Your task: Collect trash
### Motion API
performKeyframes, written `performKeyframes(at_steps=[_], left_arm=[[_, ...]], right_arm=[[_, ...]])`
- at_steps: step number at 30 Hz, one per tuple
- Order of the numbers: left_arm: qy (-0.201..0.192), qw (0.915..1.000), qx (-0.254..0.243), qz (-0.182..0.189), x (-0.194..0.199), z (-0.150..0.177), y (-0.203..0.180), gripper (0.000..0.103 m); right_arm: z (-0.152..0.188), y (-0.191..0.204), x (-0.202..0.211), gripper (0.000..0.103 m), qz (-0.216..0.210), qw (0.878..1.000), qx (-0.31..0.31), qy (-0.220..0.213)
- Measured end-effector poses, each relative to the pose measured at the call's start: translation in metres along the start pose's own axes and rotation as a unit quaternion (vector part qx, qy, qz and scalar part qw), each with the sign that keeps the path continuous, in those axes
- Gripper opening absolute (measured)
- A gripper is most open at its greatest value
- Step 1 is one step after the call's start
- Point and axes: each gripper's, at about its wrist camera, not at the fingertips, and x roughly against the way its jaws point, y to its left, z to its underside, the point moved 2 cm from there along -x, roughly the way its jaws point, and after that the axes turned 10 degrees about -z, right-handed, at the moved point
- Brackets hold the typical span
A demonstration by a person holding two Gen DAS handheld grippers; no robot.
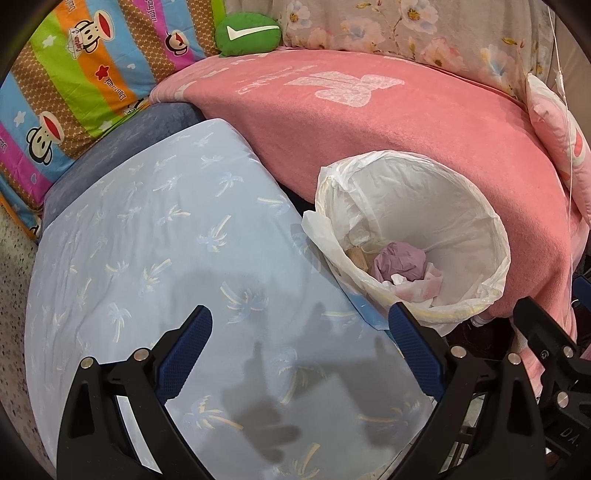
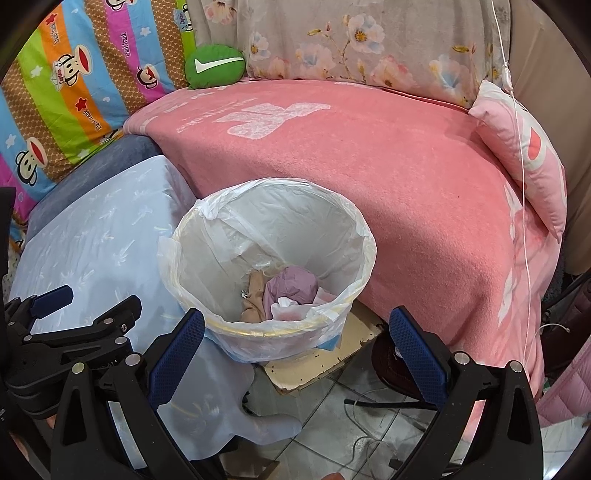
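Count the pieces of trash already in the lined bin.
3 visible in the bin: purple wad centre, tan piece on its left, pink-white tissue in front. More may lie underneath.

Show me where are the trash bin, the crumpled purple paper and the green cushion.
trash bin (image 2: 184, 258): right wrist view, left wall of the white liner.
crumpled purple paper (image 2: 293, 286): right wrist view, its middle, inside the bin.
green cushion (image 1: 248, 35): left wrist view, its front face.

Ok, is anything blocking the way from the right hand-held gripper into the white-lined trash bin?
Nothing visible does. The right hand-held gripper is open and empty, just before the near rim of the white-lined trash bin. The bin's mouth is uncovered, with crumpled purple paper at the bottom.
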Motion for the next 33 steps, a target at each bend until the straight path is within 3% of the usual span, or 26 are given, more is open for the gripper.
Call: performKeyframes(at_steps=[33], left_arm=[[0.003,1.0,0.004,0.001,0.0,0.0024,0.0052,0.092]], right_arm=[[-0.0032,0.0017,0.0008,0.098,0.001,1.0,0.0,-0.004]])
